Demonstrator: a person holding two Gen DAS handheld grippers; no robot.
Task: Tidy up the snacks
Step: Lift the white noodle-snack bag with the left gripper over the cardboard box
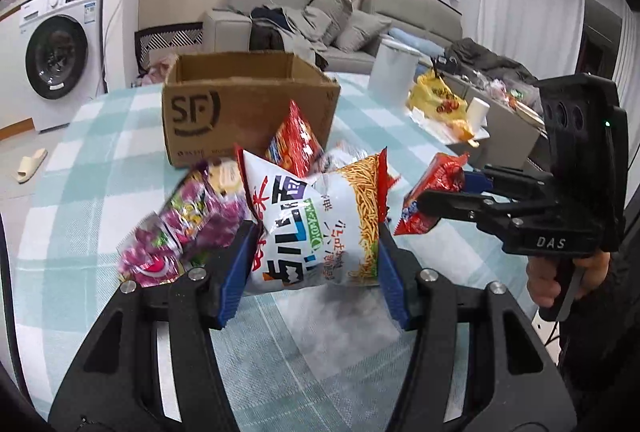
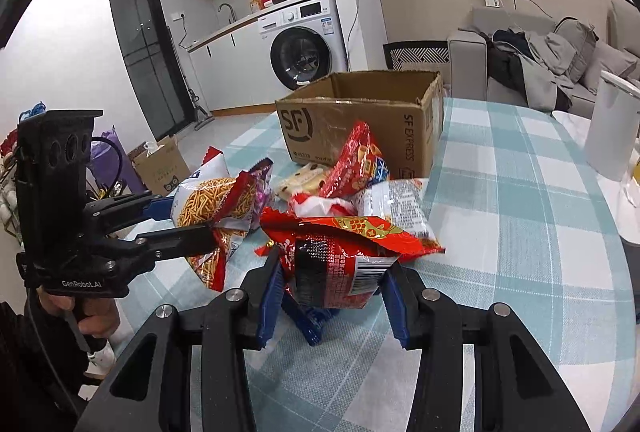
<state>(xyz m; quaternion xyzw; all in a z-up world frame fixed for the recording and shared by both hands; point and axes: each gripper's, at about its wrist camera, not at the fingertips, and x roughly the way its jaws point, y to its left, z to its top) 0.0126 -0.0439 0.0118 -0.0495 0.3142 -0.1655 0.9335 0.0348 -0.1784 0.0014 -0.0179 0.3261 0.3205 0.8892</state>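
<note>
Nearest in the left wrist view: left tool (image 1: 314, 264), blue pads (image 1: 234, 280) pressed against both sides of a white noodle-snack bag (image 1: 316, 228), bag lifted clear of the checked surface (image 1: 80, 200) and casting a soft shadow underneath. Just left of it, a purple snack packet (image 1: 180, 232), blurred, lying on the cloth. Behind the white bag, a red packet (image 1: 298, 142) standing tilted against the front of the cardboard box (image 1: 240, 112). To the right, the right tool (image 1: 430, 200), held by a hand (image 1: 560, 280), clamped on a red snack bag (image 1: 434, 196) raised above the cloth.

Nearest in the right wrist view: right tool (image 2: 332, 284) closed narrow on the red snack bag (image 2: 340, 252), its blue lower corner hanging between the fingers. Just behind, a heap of packets on the surface (image 2: 520, 232): a silver-white one (image 2: 396, 204), a pale biscuit pack (image 2: 300, 184), a red packet (image 2: 356, 160) leaning up toward the box. To the left, the left tool (image 2: 176, 220) gripping the noodle-snack bag (image 2: 212, 208) in the air, a hand (image 2: 96, 316) on the grip below.

Further back, the cardboard box (image 2: 360, 128) marked SF, top open, upright on the surface beyond the heap. A white bin (image 2: 612, 128) at the right edge. Beyond the surface, a washing machine (image 2: 304, 44) under a counter and a grey sofa (image 2: 540, 56) piled with clothes.
</note>
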